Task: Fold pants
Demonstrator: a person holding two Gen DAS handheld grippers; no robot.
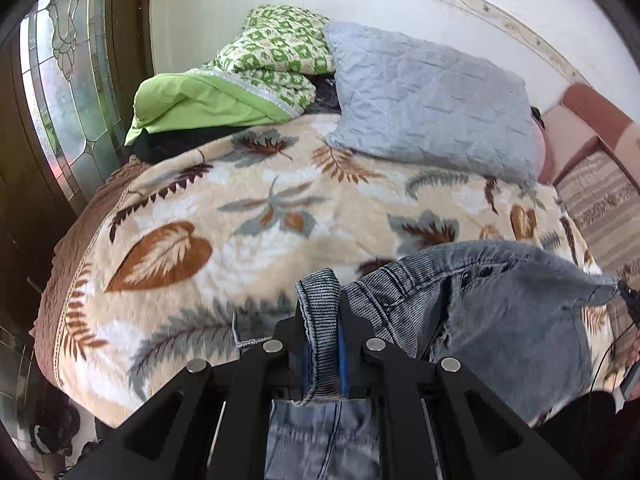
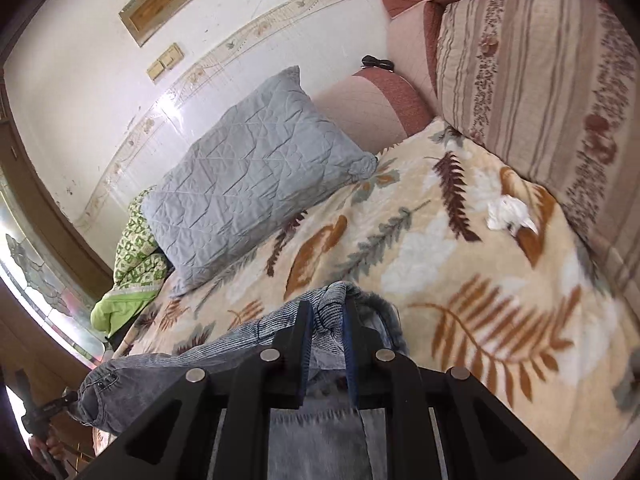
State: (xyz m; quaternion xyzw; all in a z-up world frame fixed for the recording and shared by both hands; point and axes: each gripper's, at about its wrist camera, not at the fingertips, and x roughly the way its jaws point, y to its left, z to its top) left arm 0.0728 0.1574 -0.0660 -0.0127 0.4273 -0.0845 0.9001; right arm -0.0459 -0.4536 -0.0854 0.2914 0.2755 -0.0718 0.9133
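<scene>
A pair of washed grey-blue denim pants (image 1: 512, 320) hangs stretched between both grippers above a leaf-patterned blanket (image 1: 248, 216). My left gripper (image 1: 322, 300) is shut on a folded edge of the waistband, which sticks up between its blue pads. The buttoned fly shows to its right. In the right wrist view, my right gripper (image 2: 328, 312) is shut on another bunched part of the pants (image 2: 192, 368), with denim pinched between its pads and more cloth hanging below. The other gripper, held by a hand, shows at that view's lower left edge.
A grey quilted pillow (image 1: 432, 100) lies at the bed's head against the white wall. A green patterned quilt (image 1: 276, 48) and green pillow (image 1: 200, 100) sit beside it. A striped cushion (image 2: 540, 80) lines the bed's side. A crumpled white tissue (image 2: 508, 210) lies on the blanket (image 2: 460, 280).
</scene>
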